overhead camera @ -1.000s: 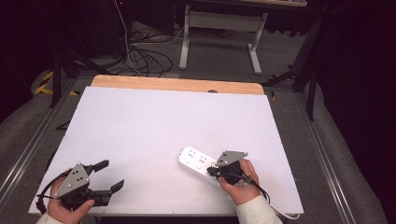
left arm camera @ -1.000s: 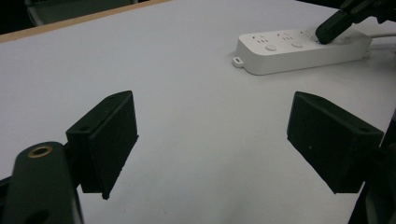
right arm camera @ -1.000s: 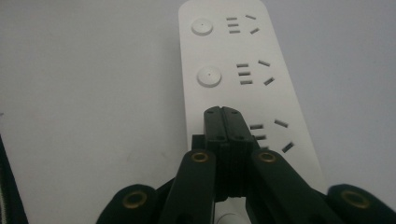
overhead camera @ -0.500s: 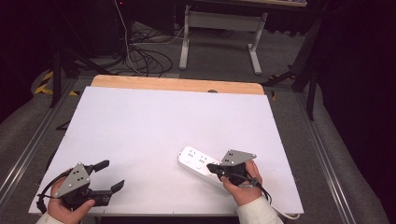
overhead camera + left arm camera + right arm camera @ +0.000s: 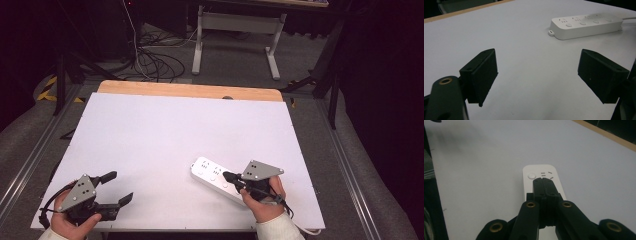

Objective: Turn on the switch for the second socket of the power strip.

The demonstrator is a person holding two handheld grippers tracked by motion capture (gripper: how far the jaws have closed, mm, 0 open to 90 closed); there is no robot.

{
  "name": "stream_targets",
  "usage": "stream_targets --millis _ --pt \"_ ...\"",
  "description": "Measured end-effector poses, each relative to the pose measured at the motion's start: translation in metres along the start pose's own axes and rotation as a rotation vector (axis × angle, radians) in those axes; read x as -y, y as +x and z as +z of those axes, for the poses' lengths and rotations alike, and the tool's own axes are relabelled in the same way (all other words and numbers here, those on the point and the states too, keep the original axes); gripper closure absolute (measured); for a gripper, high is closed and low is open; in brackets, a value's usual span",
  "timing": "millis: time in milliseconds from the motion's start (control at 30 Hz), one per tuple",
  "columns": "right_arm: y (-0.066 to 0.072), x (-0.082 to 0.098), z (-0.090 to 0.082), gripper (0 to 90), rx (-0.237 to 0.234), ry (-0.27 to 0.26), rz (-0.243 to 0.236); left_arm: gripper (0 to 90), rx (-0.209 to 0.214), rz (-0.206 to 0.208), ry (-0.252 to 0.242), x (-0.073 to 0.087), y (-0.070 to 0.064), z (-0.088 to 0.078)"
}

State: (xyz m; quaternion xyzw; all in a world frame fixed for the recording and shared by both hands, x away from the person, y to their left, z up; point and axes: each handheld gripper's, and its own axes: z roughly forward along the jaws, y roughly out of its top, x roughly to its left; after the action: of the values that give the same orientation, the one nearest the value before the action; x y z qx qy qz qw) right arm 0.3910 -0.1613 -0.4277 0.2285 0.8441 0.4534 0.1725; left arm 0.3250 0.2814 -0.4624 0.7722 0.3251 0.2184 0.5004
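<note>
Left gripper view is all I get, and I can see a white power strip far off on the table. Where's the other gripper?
Observer: In the high view the right gripper is over the power strip, pointing along it.
Operator: Is it open wide?
Observer: No. The right gripper view shows its two jaws shut together, with nothing between them.
Operator: Is it pushing a button?
Observer: I cannot tell if it touches the strip. One round button sits uncovered just past its tip.
</note>
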Motion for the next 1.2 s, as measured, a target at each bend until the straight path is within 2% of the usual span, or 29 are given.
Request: stream_targets --millis 233,433,500,667,800,1067,1200 --pt "0.001 -0.002 -0.002 90.0 -0.009 -0.009 -0.003 16.7 0.002 -0.001 -0.001 0.000 0.000 0.001" --pt "0.000 -0.004 -0.004 58.0 0.011 -0.061 0.024 16.6 0.002 0.001 -0.008 0.000 0.000 0.001" --pt "-0.002 -0.005 -0.005 50.6 0.018 -0.071 0.035 16.4 0.003 -0.002 -0.005 0.000 0.000 0.001" --pt "-0.007 -0.003 -0.010 38.6 0.031 -0.080 0.049 16.4 0.003 -0.002 -0.005 0.000 0.000 0.001" --pt "-0.012 -0.002 -0.018 33.3 0.047 -0.103 0.063 16.3 0.002 0.001 -0.006 0.000 0.000 0.001" --pt "-0.023 0.006 -0.029 23.1 0.058 -0.080 0.084 15.9 0.011 -0.003 -0.004 -0.001 0.000 0.000" --pt "-0.029 0.012 -0.036 21.0 0.069 -0.083 0.097 15.1 0.012 -0.009 -0.009 -0.001 0.000 0.000"
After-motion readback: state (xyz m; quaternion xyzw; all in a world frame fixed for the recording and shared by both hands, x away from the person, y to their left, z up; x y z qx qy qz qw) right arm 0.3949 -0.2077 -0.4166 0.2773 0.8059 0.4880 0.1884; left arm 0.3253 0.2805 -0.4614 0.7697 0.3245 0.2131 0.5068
